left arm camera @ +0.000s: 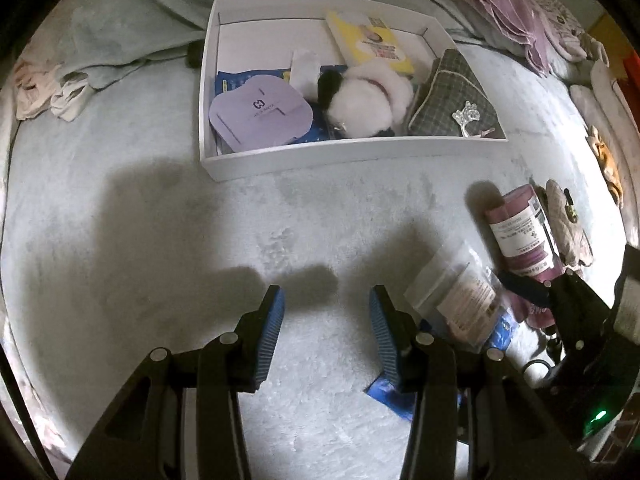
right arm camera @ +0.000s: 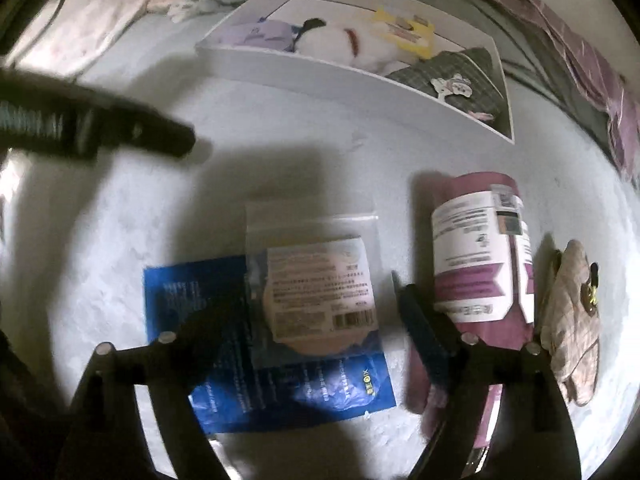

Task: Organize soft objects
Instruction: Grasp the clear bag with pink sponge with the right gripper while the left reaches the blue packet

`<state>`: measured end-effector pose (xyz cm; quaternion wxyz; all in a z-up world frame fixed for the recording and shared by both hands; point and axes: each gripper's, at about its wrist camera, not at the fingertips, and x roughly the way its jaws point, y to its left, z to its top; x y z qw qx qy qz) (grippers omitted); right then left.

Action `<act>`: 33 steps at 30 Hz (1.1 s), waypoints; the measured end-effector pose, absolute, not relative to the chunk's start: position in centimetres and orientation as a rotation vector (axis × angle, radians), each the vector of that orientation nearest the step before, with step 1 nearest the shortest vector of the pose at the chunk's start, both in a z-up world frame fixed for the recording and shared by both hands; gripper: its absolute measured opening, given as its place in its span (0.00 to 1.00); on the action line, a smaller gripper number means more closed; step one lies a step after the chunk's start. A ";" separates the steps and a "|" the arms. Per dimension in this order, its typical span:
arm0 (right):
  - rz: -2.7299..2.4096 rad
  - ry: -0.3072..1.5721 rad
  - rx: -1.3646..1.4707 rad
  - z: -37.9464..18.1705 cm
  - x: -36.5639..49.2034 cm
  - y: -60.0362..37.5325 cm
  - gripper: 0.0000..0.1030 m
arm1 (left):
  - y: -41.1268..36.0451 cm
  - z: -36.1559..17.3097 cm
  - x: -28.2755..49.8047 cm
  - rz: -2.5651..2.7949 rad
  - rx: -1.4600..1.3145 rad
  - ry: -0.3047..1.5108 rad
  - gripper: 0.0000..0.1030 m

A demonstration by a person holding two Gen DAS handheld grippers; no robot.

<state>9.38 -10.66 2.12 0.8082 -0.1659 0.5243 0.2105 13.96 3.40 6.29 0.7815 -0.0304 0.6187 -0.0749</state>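
Right gripper (right arm camera: 320, 312) spread wide astride clear pouch (right arm camera: 316, 280), apparently not gripping; lower squarely, pinch pouch alone, leaving blue packet (right arm camera: 192, 320) beneath. Left gripper (left arm camera: 326, 312) half-spread, empty.

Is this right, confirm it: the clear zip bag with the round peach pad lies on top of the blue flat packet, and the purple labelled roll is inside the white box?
One thing is wrong. The purple labelled roll is not inside the white box; it lies outside on the pale fleece blanket, as the right wrist view shows. The clear zip bag with the round peach pad does lie on the blue flat packet.
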 end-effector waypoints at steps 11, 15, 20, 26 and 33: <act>0.408 1.117 -0.302 2.6 10.1 -11.7 0.63 | 2.3 6.2 14.1 -0.219 -0.065 1.339 0.43; 0.398 1.120 -0.271 3.2 10.9 -12.5 0.51 | 2.4 6.3 14.2 -0.210 -0.068 1.340 0.43; 0.411 1.099 -0.225 3.5 10.8 -13.0 0.48 | 2.1 6.2 14.3 -0.217 -0.069 1.341 0.43; 0.505 1.053 -0.021 5.0 11.0 -15.1 0.47 | 2.0 6.3 14.4 -0.225 -0.067 1.335 0.43; 0.480 0.943 0.079 7.1 9.2 -17.1 0.46 | 0.0 6.1 14.3 -0.329 -0.043 1.333 0.43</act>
